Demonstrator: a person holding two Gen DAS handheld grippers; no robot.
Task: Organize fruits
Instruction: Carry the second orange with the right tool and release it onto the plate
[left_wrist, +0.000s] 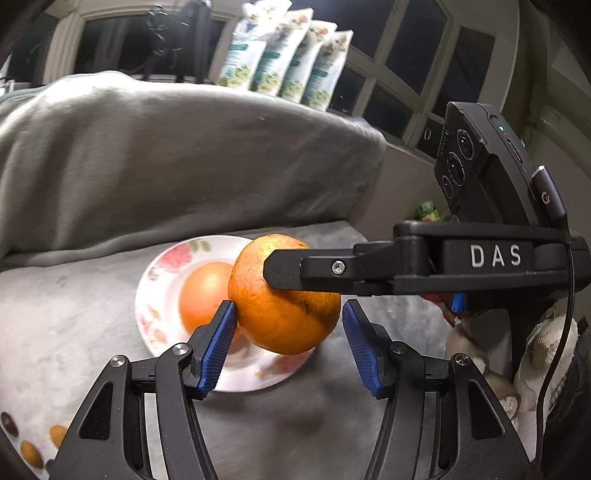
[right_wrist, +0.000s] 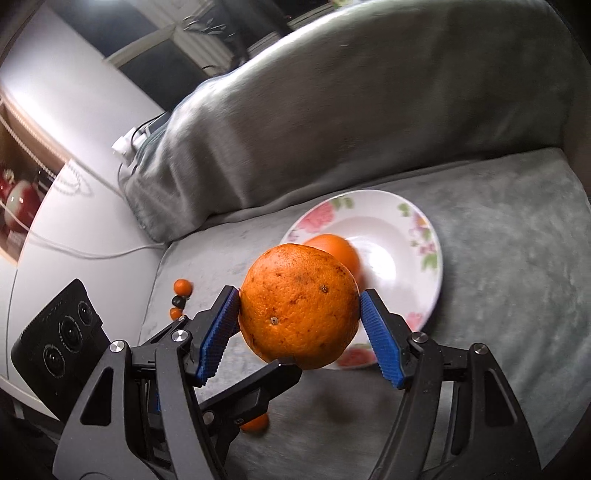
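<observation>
A: Our right tongs (right_wrist: 300, 320) grip the big orange (right_wrist: 300, 307) by both pads, above the flowered plate (right_wrist: 424, 236).

B: Our left view shows more: the left tongs (left_wrist: 289, 334) gape, one pad touching that orange, and milk pouches (left_wrist: 284, 55) behind.

A: Ours alone shows small fruits (right_wrist: 181, 297) on the cushion (right_wrist: 498, 295).

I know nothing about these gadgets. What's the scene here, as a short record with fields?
Held: orange, clamped between right gripper pads
Left gripper: open beside the same orange, gap at one pad
Plate: floral, on grey cushion
On plate: second orange
Loose: small fruits on the cushion
</observation>
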